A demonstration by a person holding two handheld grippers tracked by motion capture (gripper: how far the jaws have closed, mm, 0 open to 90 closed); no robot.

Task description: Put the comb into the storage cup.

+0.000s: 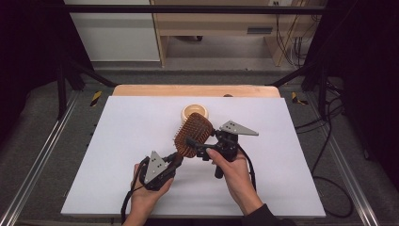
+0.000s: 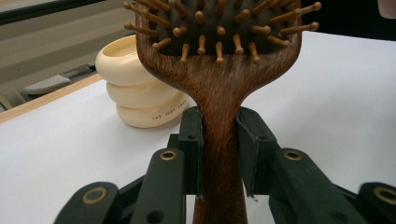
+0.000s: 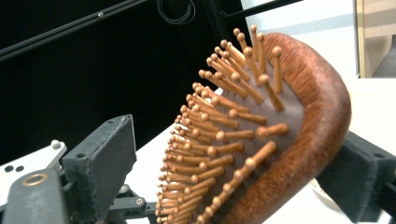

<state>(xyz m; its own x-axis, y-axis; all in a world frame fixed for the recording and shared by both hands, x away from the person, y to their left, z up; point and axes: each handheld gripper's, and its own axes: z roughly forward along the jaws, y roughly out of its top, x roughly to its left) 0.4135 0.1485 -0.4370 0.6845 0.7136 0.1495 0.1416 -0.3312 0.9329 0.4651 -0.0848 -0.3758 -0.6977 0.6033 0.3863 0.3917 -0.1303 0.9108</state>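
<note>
fingers (image 2: 194, 140) tight on hairbrush (image 2: 219, 93) handle — lifted

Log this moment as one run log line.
left gripper: shut on hairbrush handle | right gripper: open around brush head, pads apart | cream holder: behind

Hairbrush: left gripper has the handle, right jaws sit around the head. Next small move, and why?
Probably close the right gripper on the head of the hairbrush. The left gripper is clamped on the handle, holding the brush above the table. The right jaws straddle the head: one stands clear of the bristles, the other sits behind the wooden back. A second grip would steady it.
</note>
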